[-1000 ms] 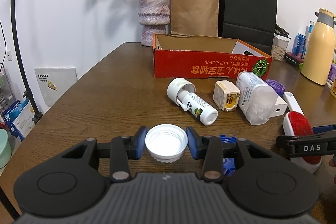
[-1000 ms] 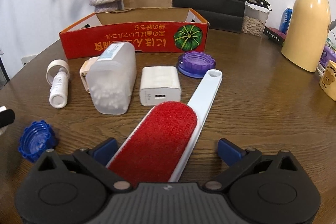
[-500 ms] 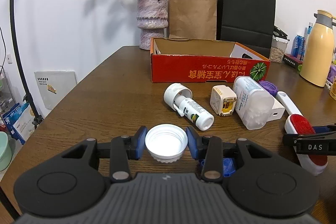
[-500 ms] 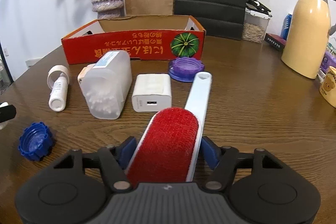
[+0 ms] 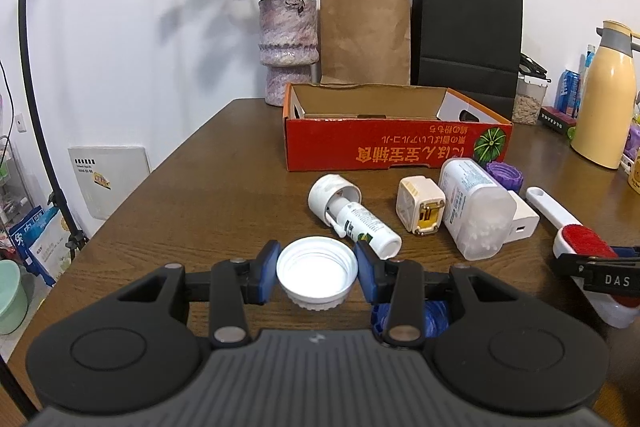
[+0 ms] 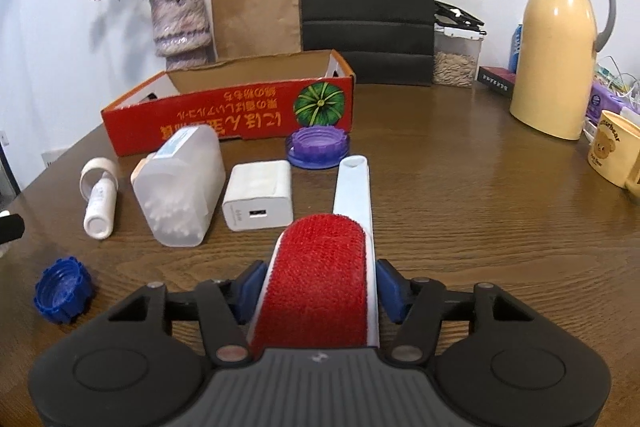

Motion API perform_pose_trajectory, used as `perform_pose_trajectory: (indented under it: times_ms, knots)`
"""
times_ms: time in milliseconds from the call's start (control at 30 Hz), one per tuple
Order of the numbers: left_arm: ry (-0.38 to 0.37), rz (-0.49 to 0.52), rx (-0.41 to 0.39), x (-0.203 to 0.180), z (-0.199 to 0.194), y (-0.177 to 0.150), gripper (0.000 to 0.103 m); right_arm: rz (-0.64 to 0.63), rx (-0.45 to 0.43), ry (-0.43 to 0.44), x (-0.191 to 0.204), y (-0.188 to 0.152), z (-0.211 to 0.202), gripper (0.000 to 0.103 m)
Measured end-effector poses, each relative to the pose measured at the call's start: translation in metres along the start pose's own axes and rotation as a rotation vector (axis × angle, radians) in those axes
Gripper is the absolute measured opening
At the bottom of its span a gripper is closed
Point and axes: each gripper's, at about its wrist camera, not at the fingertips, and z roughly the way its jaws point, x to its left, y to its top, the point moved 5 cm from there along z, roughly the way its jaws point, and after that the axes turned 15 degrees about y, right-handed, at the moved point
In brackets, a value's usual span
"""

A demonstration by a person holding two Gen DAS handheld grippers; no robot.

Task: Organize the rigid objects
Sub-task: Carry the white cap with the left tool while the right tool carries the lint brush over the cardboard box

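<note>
The jaws of the right gripper (image 6: 318,291) are closing on the red-faced lint brush with a white plastic body and handle (image 6: 320,275), its blue pads at the brush head's two white edges. The jaws of the left gripper (image 5: 317,269) are clenched on a white screw cap (image 5: 317,273), open side up, raised a little above the brown wooden table (image 5: 208,195).

The likeliest trouble is on the right. The pads meet only the near end of the brush, so the long handle overhangs far ahead; if the squeeze is light or off-centre, the brush may pivot and droop on lifting, or slip out. A sagging handle tip could also knock the round purple lid (image 6: 318,147) just beyond it, or the white USB charger block (image 6: 258,195) just left of it.

The brush lies flat at the near right of the table, red face up. Its long axis runs near to far, the handle pointing away toward the open red cardboard box (image 6: 228,115), leaning slightly right.

Left of the charger lies a translucent tub of cotton swabs (image 6: 178,187), then a white spray bottle (image 6: 98,203); a blue ridged cap (image 6: 62,289) sits at the near left.
</note>
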Motion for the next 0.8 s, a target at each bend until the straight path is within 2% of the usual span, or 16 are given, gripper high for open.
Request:
perform_pose_trajectory:
  times_ms: [800]
  knots:
    - [0.002,0.007,-0.05,-0.016,-0.007,0.027,0.041,-0.034,-0.164,0.025,0.002,0.03,-0.042,0.057]
